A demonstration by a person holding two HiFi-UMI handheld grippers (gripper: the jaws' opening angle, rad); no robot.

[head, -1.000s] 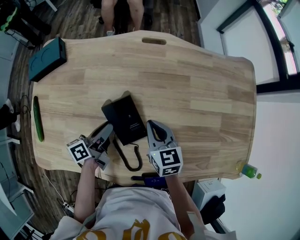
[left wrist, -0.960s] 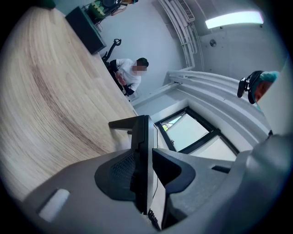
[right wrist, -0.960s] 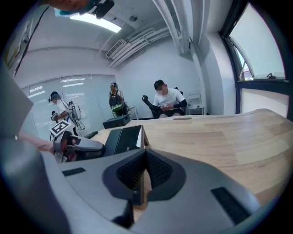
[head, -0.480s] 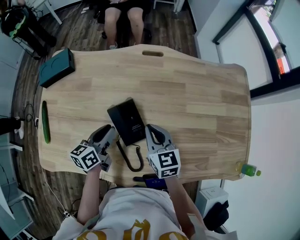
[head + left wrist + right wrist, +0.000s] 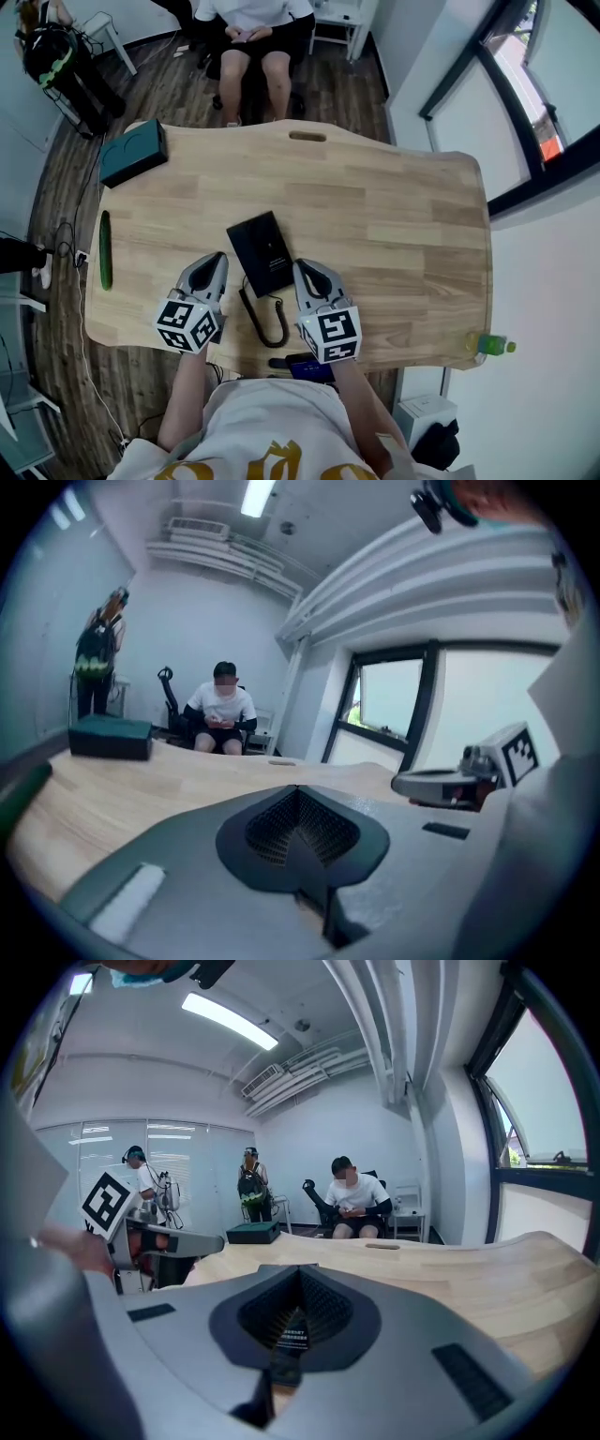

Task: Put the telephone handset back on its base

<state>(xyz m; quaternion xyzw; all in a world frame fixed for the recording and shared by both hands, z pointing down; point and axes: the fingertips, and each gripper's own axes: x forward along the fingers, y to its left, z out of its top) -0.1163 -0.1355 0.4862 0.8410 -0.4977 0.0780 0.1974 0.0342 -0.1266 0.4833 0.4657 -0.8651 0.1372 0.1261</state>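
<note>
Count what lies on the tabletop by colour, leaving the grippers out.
Black: 1, the telephone with its coiled cord.
Teal: 1, the box.
Green: 1, a long thin thing by the left edge.
Total: 3.
The green bottle is not counted: unclear whether it is on the table.

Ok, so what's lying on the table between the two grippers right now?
In the head view, the black telephone and its coiled cord lie between the left gripper and the right gripper. That stretch isn't bare.
</note>
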